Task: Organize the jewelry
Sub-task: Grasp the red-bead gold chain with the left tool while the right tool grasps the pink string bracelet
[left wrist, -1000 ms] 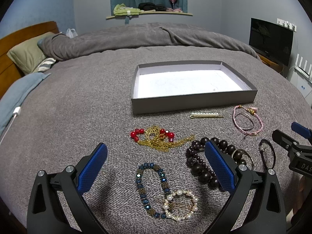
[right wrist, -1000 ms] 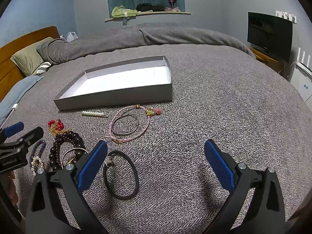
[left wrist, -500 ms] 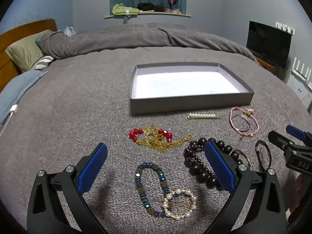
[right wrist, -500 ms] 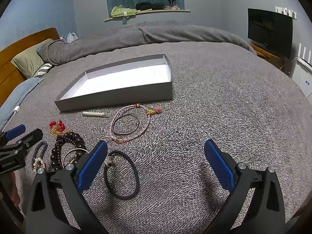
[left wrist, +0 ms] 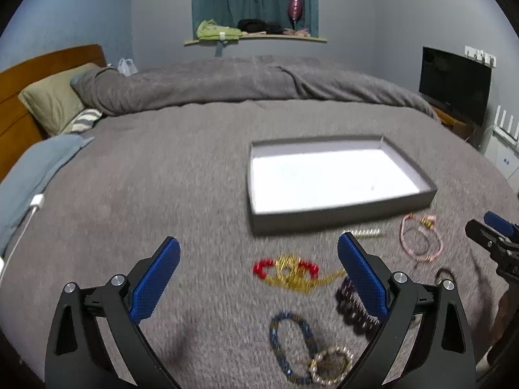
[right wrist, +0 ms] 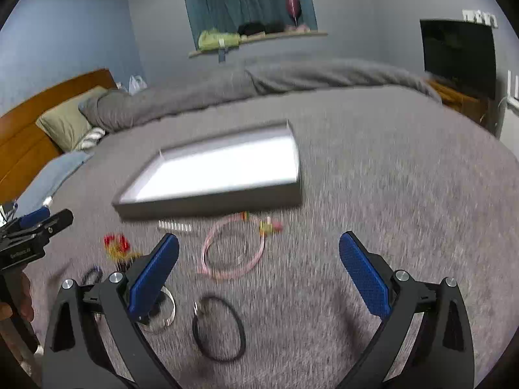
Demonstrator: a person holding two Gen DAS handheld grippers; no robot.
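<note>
Bedspread (left wrist: 162,168) was heathered grey. Tray (left wrist: 340,215) had dark grey walls and a white floor. Chain necklace (left wrist: 295,274) was gold with red beads. Beaded bracelet (left wrist: 285,340) was blue and bronze, the pearl bracelet (left wrist: 331,364) off-white, the large-bead bracelet (left wrist: 352,311) dark brown. Cord bracelet (right wrist: 232,253) was pink; hair tie (right wrist: 219,329) black. Gripper pads (left wrist: 155,280) were blue with a fine dotted texture, on black frames. Striped pillow (left wrist: 82,120) was grey and white.

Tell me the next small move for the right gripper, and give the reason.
Probably lower the right gripper onto the pink bracelet and close on it. Both grippers are open and hold nothing, the tray has no jewelry in it, and the bracelet lies on the blanket just ahead, between the right gripper's open fingers, close to the tray's near wall. The frame is blurred, so the exact alignment is uncertain.
</note>
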